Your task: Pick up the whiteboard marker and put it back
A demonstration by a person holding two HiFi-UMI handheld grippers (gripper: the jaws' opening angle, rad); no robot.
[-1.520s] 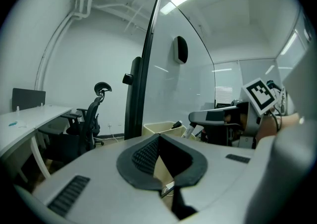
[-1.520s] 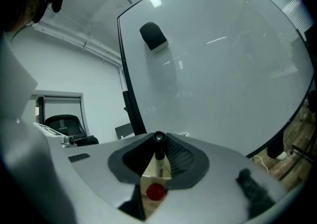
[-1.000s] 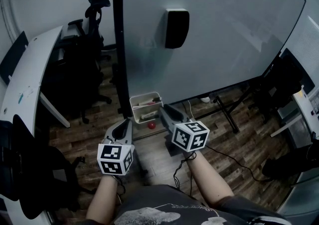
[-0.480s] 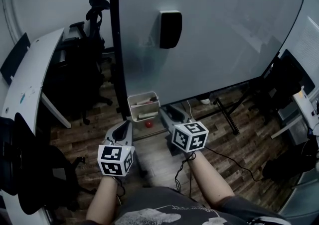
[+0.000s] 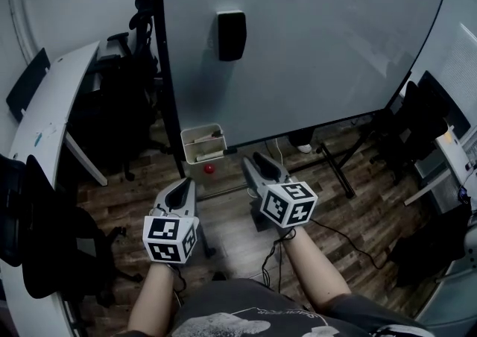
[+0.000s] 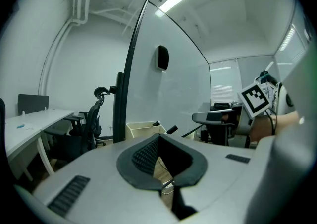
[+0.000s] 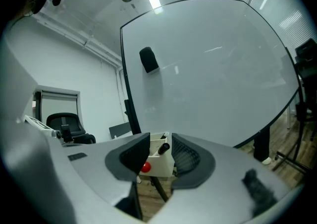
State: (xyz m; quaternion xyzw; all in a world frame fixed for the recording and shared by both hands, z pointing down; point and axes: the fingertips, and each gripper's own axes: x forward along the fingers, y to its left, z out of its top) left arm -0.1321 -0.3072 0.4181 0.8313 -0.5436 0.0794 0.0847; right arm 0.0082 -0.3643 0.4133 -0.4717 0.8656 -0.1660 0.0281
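Backs left gripper (image 5: pixel 183 182) and right gripper (image 5: pixel 257 158) off tray (image 5: pixel 205 153).
Holds both pairs of jaws spread, pinching nothing; leaves marker (image 7: pixel 161 147) poking from tray, low on whiteboard (image 5: pixel 298 45).

Ahead of you stands the large white whiteboard (image 5: pixel 313 45), the black block eraser (image 5: pixel 231 36) stuck high on its left part. The small white plastic bin (image 5: pixel 203 143) sits at its lower left corner, a dark whiteboard marker (image 7: pixel 163 147) inside, a small red ball (image 5: pixel 209 168) just beneath. The long white desk (image 5: pixel 45 119) runs along your left, black office chairs (image 5: pixel 127 67) between.
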